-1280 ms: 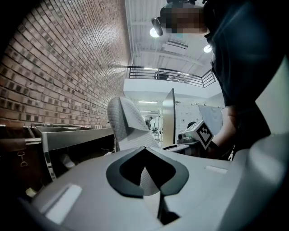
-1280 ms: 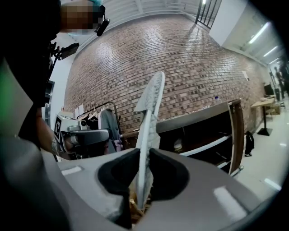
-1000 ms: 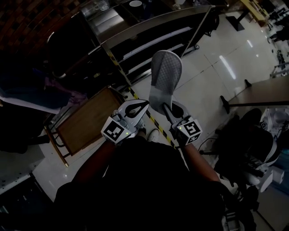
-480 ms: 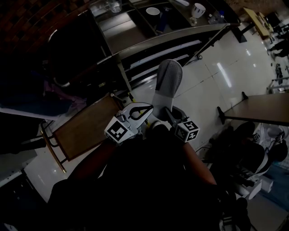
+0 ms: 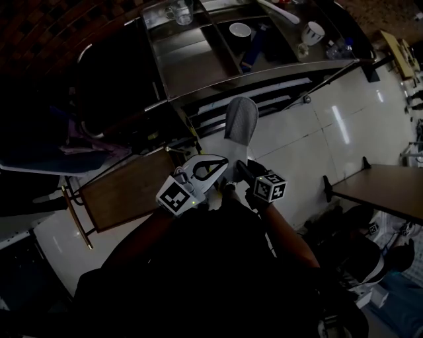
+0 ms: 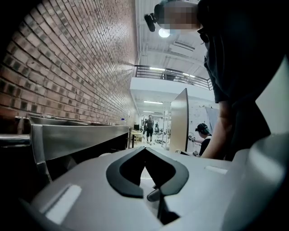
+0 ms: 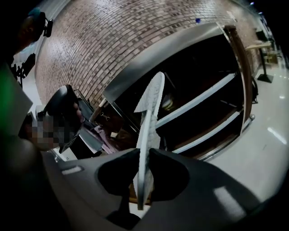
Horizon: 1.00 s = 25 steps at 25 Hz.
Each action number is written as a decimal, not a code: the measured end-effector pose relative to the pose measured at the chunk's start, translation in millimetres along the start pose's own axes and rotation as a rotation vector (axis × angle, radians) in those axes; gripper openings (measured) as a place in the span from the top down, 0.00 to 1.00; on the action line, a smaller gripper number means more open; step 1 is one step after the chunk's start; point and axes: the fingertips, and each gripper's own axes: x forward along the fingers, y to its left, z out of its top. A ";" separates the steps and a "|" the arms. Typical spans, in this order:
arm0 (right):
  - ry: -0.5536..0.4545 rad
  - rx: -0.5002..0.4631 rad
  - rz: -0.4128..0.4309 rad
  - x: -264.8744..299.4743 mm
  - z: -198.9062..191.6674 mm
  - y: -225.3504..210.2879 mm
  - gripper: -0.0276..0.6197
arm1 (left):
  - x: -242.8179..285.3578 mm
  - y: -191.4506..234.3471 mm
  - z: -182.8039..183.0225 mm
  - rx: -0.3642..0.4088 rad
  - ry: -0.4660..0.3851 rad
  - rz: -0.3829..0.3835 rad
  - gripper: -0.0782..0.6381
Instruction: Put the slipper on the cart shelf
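Right gripper (image 5: 238, 166) pinches a thin, flat grey slipper (image 5: 240, 120), toe toward steel cart (image 5: 198, 72) at 12 o'clock; left gripper (image 6: 145, 150) closed, empty

Up top, a white bowl (image 5: 239, 29) and a white mug (image 5: 312, 32) sit well apart, a glass (image 5: 180, 12) further left. A brown wooden board (image 5: 129, 189) lies left of centre. A brown table (image 5: 386, 191) edges in at the right.
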 end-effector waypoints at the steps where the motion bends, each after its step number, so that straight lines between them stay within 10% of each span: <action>1: 0.022 0.010 0.014 8.2 1.3 -6.0 0.86 | 4.6 4.9 -0.6 -0.006 0.003 0.013 0.89; 25: 0.119 0.194 0.342 203.1 104.0 -33.0 0.86 | 36.7 119.0 -23.4 0.002 0.038 0.298 0.89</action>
